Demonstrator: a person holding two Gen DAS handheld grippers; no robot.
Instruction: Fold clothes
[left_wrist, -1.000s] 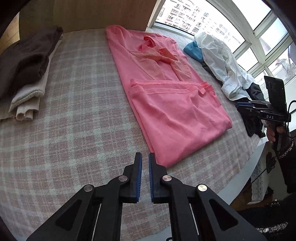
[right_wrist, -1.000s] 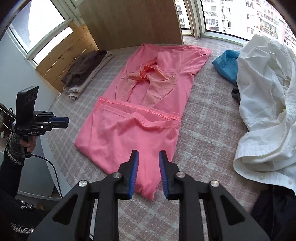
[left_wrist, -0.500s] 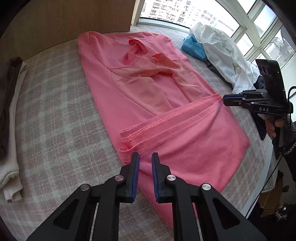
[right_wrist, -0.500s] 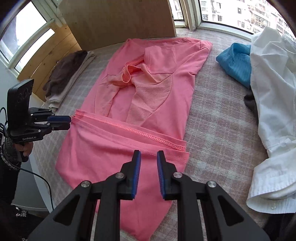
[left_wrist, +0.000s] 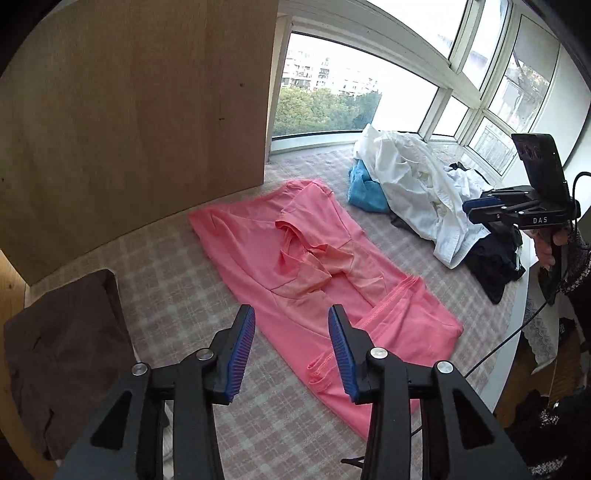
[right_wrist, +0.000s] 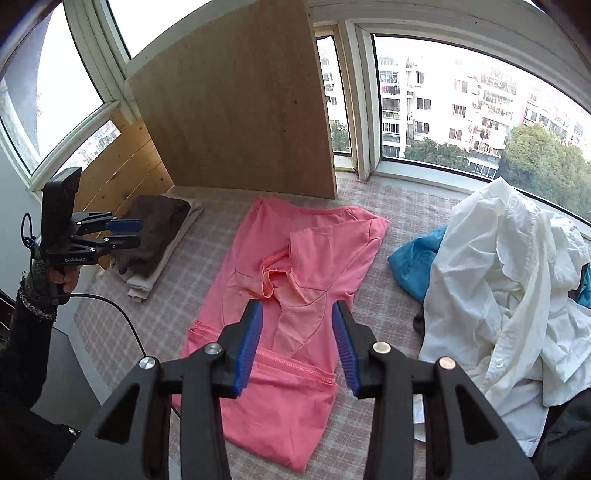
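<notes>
— Both grippers have lifted away from the pink shirt (left_wrist: 295, 266) since a second ago, and its hem now lies folded up over the middle.
— Holding anything?
— No. The left gripper (left_wrist: 291, 347) and the right gripper (right_wrist: 297, 341) each stand partly apart, jaws opening, nothing between the blue pads.
— Where's the shirt?
— Flat on the checked bedcover (right_wrist: 388, 206), between the folded brown pile (right_wrist: 155, 229) and the white shirt heap (right_wrist: 509, 288), with a blue garment (right_wrist: 413, 262) beside that.

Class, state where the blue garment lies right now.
In the right wrist view the blue garment lies on the checked cover, right of the pink shirt, partly tucked under the left edge of the white shirt pile.
</notes>
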